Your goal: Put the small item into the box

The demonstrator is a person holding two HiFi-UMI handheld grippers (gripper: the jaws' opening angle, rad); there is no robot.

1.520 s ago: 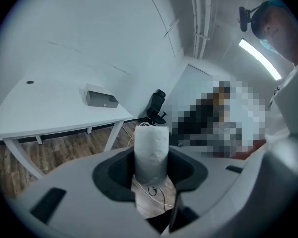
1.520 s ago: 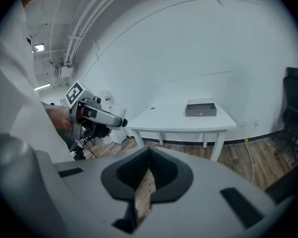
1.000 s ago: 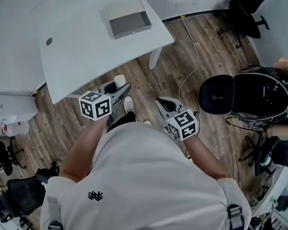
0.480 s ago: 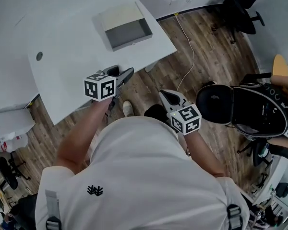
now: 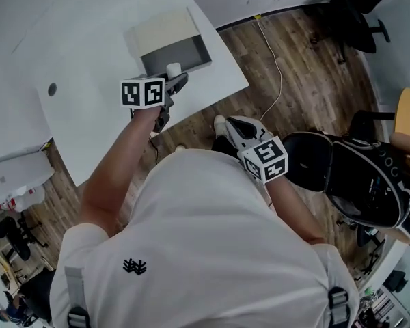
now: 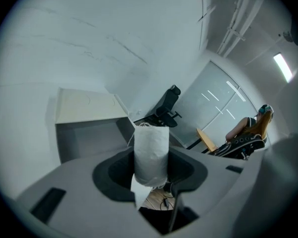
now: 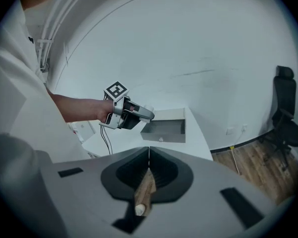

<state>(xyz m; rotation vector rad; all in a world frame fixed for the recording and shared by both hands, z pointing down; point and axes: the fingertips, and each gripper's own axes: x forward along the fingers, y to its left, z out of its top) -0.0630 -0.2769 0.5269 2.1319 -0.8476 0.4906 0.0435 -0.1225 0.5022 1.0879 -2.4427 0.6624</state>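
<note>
An open grey box [image 5: 180, 52] with a beige lid [image 5: 162, 28] lies on the white table [image 5: 89, 67]. My left gripper [image 5: 178, 76] hovers at the box's near edge, shut on a small white roll [image 5: 173, 68]. In the left gripper view the roll [image 6: 150, 151] stands upright between the jaws, with the box [image 6: 89, 135] just beyond. My right gripper [image 5: 227, 124] hangs lower, over the floor beside the table's edge, shut on a thin wooden stick [image 7: 144, 191]. From the right gripper view I see the left gripper [image 7: 135, 114] beside the box [image 7: 165, 131], with a small pale thing [image 7: 160, 139] inside.
A white cable [image 5: 276, 60] runs over the wooden floor. A black open case [image 5: 369, 186] sits at the right, and a black office chair [image 5: 359, 9] stands at the back right. A seated person [image 6: 246, 133] shows far off in the left gripper view.
My left gripper has moved forward from over the floor to over the table, up to the box, carrying the white roll. The right gripper stayed low with its stick.
</note>
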